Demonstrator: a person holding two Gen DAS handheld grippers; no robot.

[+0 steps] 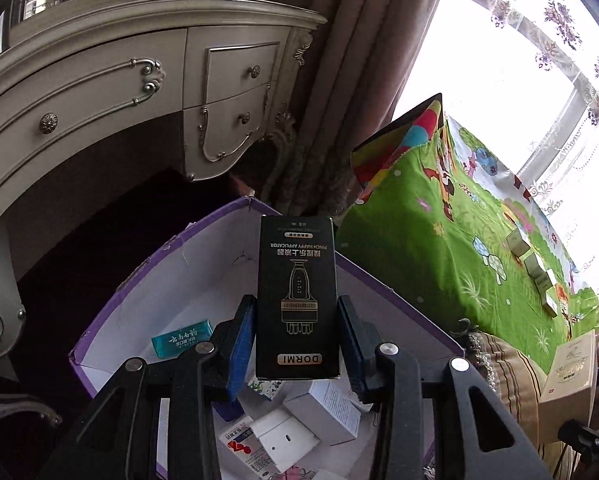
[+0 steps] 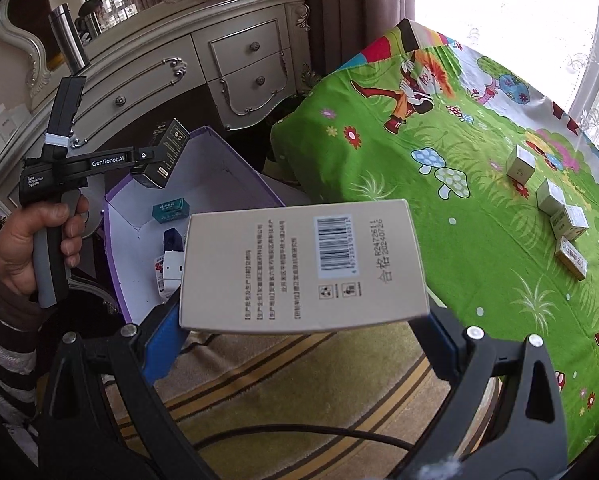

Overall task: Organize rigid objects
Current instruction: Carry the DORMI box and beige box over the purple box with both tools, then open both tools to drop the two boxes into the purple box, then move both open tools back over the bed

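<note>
With the left gripper [image 1: 297, 340] pinching the black carton [image 1: 297, 300] above the open purple bin [image 1: 139, 280] and the right gripper [image 2: 299, 344] clamping the beige carton [image 2: 303, 266] beside it, deposit is in hand; lowering the black carton inside before releasing appears next.

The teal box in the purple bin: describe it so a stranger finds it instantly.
Start at the purple-rimmed cardboard bin on the floor below the dresser. The teal box lies by the bin's white inner wall, apart from the white cartons heaped nearer the camera. It is the only teal item, with white lettering.
</note>
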